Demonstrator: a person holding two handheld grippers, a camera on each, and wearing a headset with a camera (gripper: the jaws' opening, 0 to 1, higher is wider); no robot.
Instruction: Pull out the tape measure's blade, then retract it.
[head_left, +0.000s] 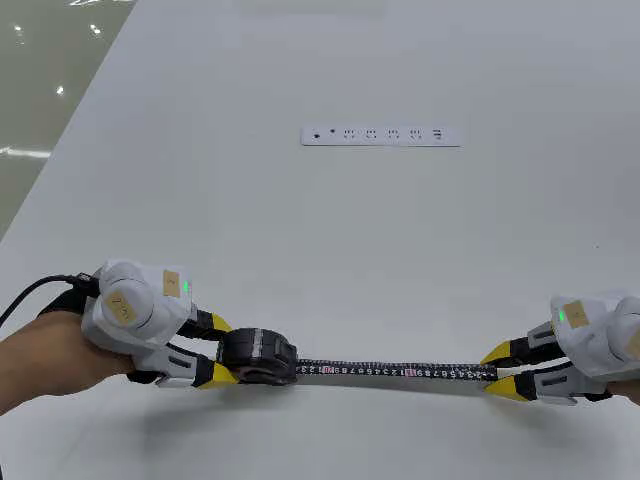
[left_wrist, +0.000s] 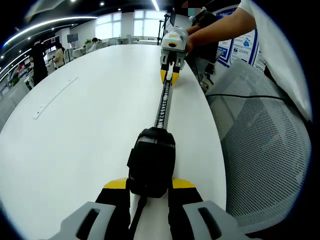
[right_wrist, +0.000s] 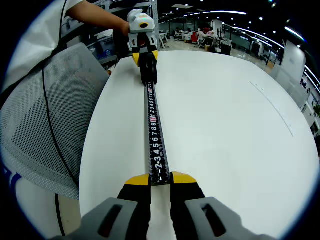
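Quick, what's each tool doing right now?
Left tool: shut on the tape measure case.
Right tool: shut on the end of the pulled-out blade.

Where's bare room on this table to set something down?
The table is bare between the power strip and the stretched blade, and beside the strip. The near edge is crowded: left gripper holding the tape measure, right gripper holding the blade.

White table (head_left: 420, 220), grey mesh chair (left_wrist: 260, 150)
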